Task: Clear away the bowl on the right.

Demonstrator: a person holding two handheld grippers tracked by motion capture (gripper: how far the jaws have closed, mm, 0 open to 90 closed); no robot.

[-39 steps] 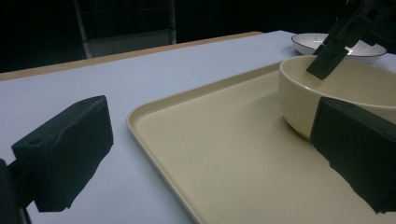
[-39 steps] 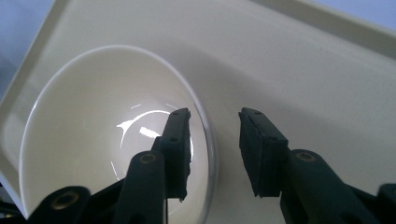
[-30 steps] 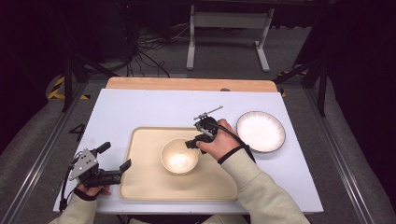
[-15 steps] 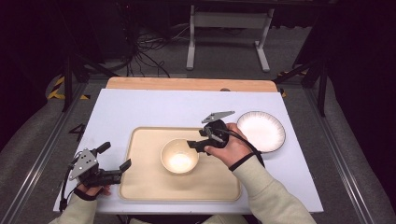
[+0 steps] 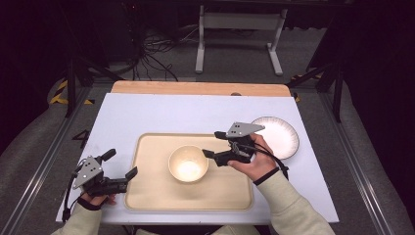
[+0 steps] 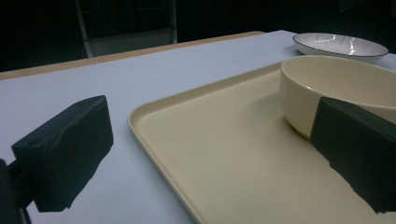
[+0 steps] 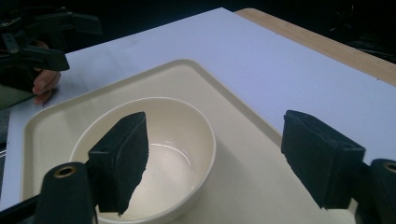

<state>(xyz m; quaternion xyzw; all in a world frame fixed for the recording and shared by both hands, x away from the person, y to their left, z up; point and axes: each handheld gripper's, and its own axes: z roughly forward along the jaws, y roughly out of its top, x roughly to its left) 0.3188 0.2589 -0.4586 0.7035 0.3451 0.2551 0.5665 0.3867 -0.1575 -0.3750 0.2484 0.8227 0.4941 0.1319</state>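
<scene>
The right tongs (image 5: 211, 148) are held wide open, with nothing gripped, just beside the round cream bowl (image 5: 188, 164). The bowl is set on the flat cream tray (image 5: 147, 191). The left tongs (image 5: 121, 164) are wide open too. A white ribbed plate (image 6: 340, 45) is seen behind the bowl.

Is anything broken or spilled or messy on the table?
No, nothing looks wrong. The cream bowl stands upright and empty on the tray, the white plate lies flat beside it, and I see no spills or cracks.
</scene>
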